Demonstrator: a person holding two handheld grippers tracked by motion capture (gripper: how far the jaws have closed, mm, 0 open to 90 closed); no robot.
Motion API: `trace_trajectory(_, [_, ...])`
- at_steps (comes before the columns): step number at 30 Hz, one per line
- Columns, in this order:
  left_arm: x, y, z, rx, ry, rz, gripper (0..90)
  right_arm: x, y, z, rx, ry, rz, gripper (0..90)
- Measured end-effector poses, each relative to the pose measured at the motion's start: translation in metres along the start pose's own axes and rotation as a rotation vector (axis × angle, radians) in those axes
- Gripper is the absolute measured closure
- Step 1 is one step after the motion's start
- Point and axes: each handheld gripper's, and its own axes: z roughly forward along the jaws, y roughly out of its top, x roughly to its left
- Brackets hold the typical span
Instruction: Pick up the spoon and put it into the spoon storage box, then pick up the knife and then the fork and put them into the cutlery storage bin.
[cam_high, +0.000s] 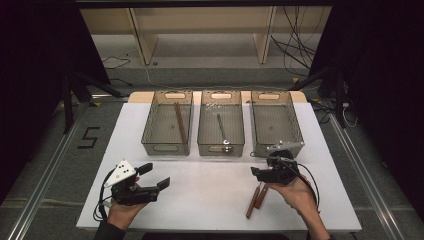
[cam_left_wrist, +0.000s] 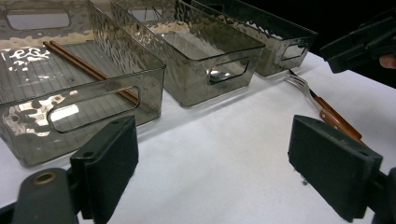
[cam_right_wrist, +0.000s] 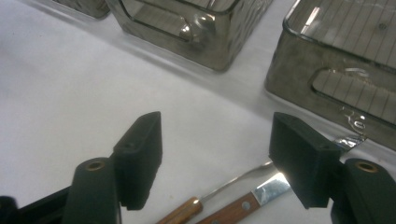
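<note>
High view: at a white table (cam_high: 210, 200), the right gripper (cam_high: 256, 173) hangs just above a wood-handled fork (cam_high: 251, 202) and a wood-handled knife (cam_high: 260, 196) that lie side by side on the bare tabletop near the front right, close to the right-hand bin (cam_high: 295, 131); its jaws stand spread and pinch nothing, and the right gripper view shows the fork (cam_right_wrist: 219, 191) and knife (cam_right_wrist: 252, 198) lying on the table below the gap between the pads, untouched; the left gripper (cam_high: 155, 176) sits over the front left of the table, well apart from the cutlery, its jaws likewise spread on nothing; three smoky clear bins stand in a row across the back; the left bin (cam_high: 150, 131) holds a pair of brown chopsticks (cam_high: 180, 122), the middle bin (cam_high: 202, 131) a metal utensil (cam_high: 221, 129); from the left gripper view the fork (cam_left_wrist: 308, 91) lies with its tines toward the bins.
</note>
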Motion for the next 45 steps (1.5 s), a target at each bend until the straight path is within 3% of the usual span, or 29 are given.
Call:
trace_trajectory(5, [0.000, 0.000, -0.001, 0.001, -0.001, 0.001, 15.7, -0.003, -0.012, 0.000, -0.002, 0.028, 0.004, 47.5])
trace_trajectory(15, [0.000, -0.001, -0.002, -0.002, -0.001, -0.001, 15.7, -0.006, -0.030, 0.003, 0.000, 0.054, 0.011, 56.4])
trace_trajectory(21, [0.000, -0.001, -0.003, -0.003, 0.000, 0.000, 15.7, -0.006, -0.039, 0.004, 0.000, 0.078, 0.004, 75.0])
trace_trajectory(27, [0.000, 0.000, -0.002, -0.003, 0.002, -0.001, 15.7, -0.004, -0.043, 0.007, 0.014, 0.058, -0.025, 89.5])
trace_trajectory(45, [-0.002, -0.001, -0.003, 0.000, -0.001, 0.012, 15.7, -0.005, -0.050, 0.017, 0.042, 0.048, -0.032, 90.0])
